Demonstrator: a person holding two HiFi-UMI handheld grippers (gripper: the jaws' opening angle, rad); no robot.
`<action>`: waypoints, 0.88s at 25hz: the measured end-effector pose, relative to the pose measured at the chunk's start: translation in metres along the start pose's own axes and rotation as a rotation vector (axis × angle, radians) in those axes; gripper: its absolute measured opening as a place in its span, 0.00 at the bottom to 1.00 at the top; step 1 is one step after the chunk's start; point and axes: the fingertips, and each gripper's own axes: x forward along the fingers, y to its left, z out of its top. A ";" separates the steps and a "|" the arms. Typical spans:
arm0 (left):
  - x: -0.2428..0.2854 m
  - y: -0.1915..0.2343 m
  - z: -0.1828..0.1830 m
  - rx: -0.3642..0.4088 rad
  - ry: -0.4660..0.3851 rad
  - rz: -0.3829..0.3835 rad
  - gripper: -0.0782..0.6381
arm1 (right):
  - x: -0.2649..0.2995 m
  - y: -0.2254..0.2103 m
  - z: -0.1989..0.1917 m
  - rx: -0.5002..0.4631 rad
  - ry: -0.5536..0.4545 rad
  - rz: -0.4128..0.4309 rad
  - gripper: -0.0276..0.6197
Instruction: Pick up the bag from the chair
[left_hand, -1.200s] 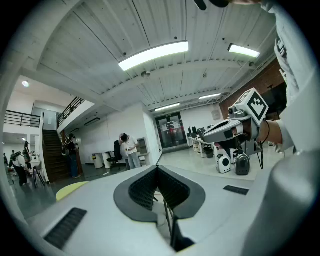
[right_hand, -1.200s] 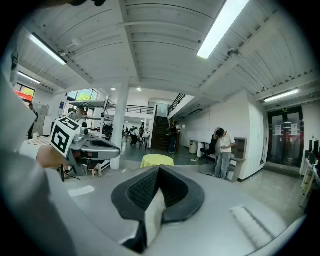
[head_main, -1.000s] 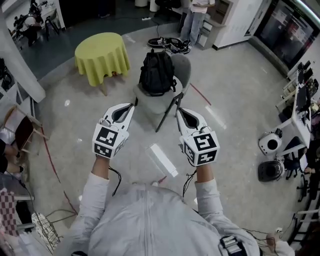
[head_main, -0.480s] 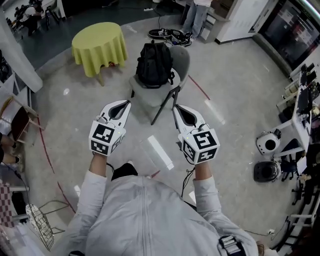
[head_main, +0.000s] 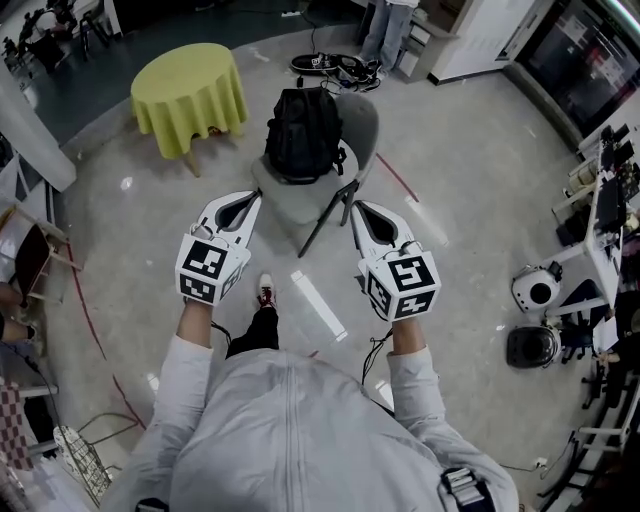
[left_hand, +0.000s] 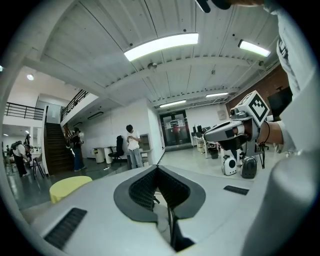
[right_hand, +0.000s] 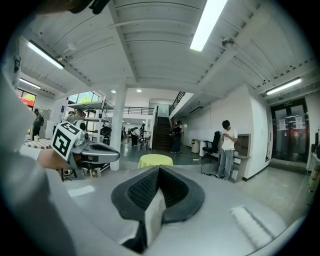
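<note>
A black backpack (head_main: 303, 133) stands upright on the seat of a grey folding chair (head_main: 352, 128), straight ahead in the head view. My left gripper (head_main: 252, 196) is held just short of the chair's near left edge, jaws shut and empty. Just off the chair's near right side, my right gripper (head_main: 357, 207) is likewise shut with nothing in it. In the left gripper view, the left gripper (left_hand: 157, 167) has its tips meeting, and the right gripper (left_hand: 235, 131) shows at the right. In the right gripper view, the right gripper (right_hand: 158, 168) is closed too, the left gripper (right_hand: 95, 152) at its left. The backpack is hidden in both gripper views.
A round table with a yellow-green cloth (head_main: 188, 93) stands left of the chair. Cables and gear (head_main: 335, 66) lie on the floor behind it, where a person (head_main: 385, 25) stands. Red tape lines (head_main: 398, 176) cross the floor. Round devices (head_main: 535, 288) and desks sit at the right.
I have walked toward the chair: the backpack and chair have come nearer, and both grippers have moved forward together, still shut. My foot now shows below the grippers.
</note>
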 end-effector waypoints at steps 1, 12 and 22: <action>0.010 0.008 -0.001 -0.002 -0.002 -0.002 0.12 | 0.010 -0.005 0.000 -0.001 0.004 0.000 0.06; 0.134 0.118 0.018 0.010 -0.012 -0.045 0.12 | 0.146 -0.074 0.027 0.016 0.011 0.001 0.06; 0.219 0.194 0.007 -0.001 0.020 -0.082 0.12 | 0.245 -0.123 0.031 0.086 0.031 -0.022 0.06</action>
